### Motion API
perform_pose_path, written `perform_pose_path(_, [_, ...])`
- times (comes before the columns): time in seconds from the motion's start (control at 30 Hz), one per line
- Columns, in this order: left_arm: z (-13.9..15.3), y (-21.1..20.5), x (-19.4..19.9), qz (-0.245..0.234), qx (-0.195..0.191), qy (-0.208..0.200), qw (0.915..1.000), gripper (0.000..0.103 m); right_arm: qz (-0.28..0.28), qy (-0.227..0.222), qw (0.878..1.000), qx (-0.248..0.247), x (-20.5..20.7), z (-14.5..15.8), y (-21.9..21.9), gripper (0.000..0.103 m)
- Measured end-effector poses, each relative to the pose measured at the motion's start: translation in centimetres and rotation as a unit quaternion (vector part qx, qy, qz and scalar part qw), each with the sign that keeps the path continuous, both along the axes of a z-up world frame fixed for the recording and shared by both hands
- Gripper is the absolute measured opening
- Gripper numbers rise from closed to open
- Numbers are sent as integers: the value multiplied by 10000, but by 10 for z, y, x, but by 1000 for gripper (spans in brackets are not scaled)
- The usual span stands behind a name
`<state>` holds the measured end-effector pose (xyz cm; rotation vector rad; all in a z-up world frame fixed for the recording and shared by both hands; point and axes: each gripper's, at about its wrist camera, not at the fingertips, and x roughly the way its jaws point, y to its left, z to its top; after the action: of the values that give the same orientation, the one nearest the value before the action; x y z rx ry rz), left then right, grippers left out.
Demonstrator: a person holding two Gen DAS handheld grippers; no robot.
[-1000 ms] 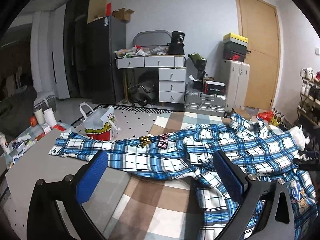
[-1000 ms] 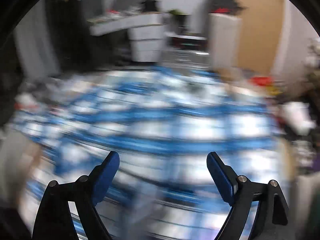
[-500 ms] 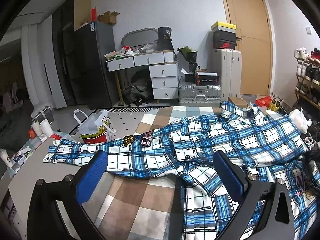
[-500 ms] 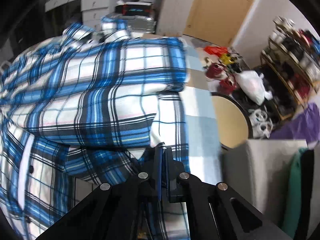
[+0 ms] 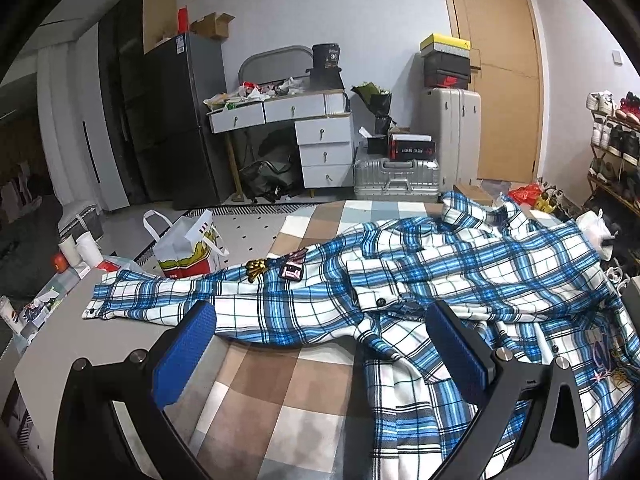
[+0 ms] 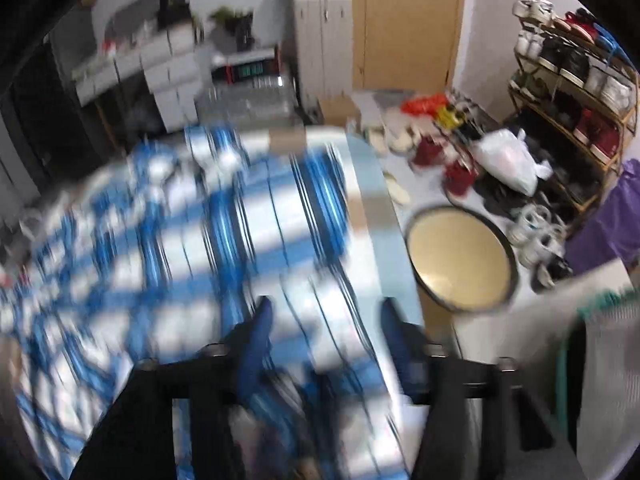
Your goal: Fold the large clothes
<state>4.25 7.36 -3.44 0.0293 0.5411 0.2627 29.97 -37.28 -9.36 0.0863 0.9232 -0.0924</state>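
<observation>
On the checked blanket (image 5: pixel 256 396) the plaid shirt (image 5: pixel 460 276) lies spread, one sleeve (image 5: pixel 160 300) reaching left onto the grey table (image 5: pixel 60 336), collar toward the far edge. The left hand-held gripper (image 5: pixel 320 344) hovers above the sleeve's armpit area, jaws wide and holding nothing. The right hand-held gripper (image 6: pixel 324 332) is over the shirt's right side; that view is motion-blurred, but its jaws stand apart with cloth showing between them, seemingly not pinched. The step in hand looks like folding a side inward. To do it well, pinch the sleeve near the cuff and shoulder seam, lift only enough to clear, and carry it across flat so that no wrinkles are trapped underneath.
</observation>
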Motion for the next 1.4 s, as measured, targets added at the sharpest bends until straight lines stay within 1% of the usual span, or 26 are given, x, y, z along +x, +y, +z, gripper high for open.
perform_pose_path(0.07, [-3,-1,3,17,49,69,10000,102,29,93,9999,103,37,-6,8,58])
perform_pose_path(0.1, [-3,-1,3,18,72,72,9999,102,46,105,9998,166,50,-10,11,56])
perform_pose_path(0.17, [-3,-2,3,27,114,51,9999,102,-8,218,9996,188,80,-25,16,55])
perform_pose_path(0.27, [-4,-4,5,-19,183,83,9998,102,-35,695,9976,-18,96,-55,27,55])
perform_pose_path(0.33, [-6,-6,7,-74,207,170,9996,102,39,1153,9927,-348,104,-81,28,53])
perform_pose_path(0.4, [-8,-5,8,-131,169,240,9995,102,82,1051,9937,-387,104,-78,28,55])
perform_pose_path(0.47, [-9,-6,8,-190,132,297,9993,102,161,1054,9934,-423,103,-71,28,55])
perform_pose_path(0.53, [-8,-8,8,-235,109,312,9992,102,195,722,9967,-330,102,-53,27,55])
perform_pose_path(0.57, [-7,-8,7,-247,106,316,9991,102,252,482,9983,-199,101,-43,27,55])
perform_pose_path(0.63, [-7,-10,7,-275,76,320,9991,102,324,167,9993,31,106,-29,31,55])
perform_pose_path(0.7, [-7,-11,8,-301,54,340,9990,102,486,11,9986,226,119,-19,42,58])
perform_pose_path(0.8, [-10,-12,12,-345,46,431,9985,102,792,126,9964,270,146,-22,70,63])
perform_pose_path(0.87, [-12,-11,14,-357,55,484,9982,102,967,235,9950,86,166,-32,90,63])
perform_pose_path(0.9, [-12,-10,14,-345,59,514,9981,102,1032,293,9942,-94,177,-40,103,63])
perform_pose_path(0.97, [-14,-6,16,-365,-39,587,9976,102,922,436,9942,-344,192,-56,114,63])
perform_pose_path(1.0, [-14,-4,16,-366,-87,597,9975,102,893,512,9942,-309,199,-64,117,59])
perform_pose_path(1.03, [-13,-2,15,-350,-139,593,9975,102,839,563,9944,-316,202,-69,116,39])
perform_pose_path(1.07, [-13,-1,15,-341,-168,594,9975,102,872,630,9939,-262,207,-72,118,24])
perform_pose_path(1.1, [-12,-1,15,-342,-196,598,9974,102,884,650,9935,-296,210,-72,121,0])
perform_pose_path(1.17, [-12,-1,16,-354,-253,622,9971,102,686,362,9955,-544,214,-62,120,0])
perform_pose_path(1.2, [-12,-1,15,-356,-267,620,9971,102,567,70,9973,-460,213,-50,118,0])
perform_pose_path(1.27, [-13,-3,14,-336,-222,630,9972,102,387,-145,9991,-3,215,-40,110,0])
perform_pose_path(1.3, [-13,-3,14,-343,-203,643,9971,102,239,-118,9995,188,215,-41,107,0])
perform_pose_path(1.33, [-13,-5,13,-353,-191,648,9971,102,227,34,9992,330,218,-45,107,4])
perform_pose_path(1.37, [-11,-3,12,-356,-201,646,9971,102,357,257,9976,534,219,-51,109,4])
perform_pose_path(1.4, [-10,-2,12,-356,-224,635,9971,102,542,357,9956,683,216,-52,114,4])
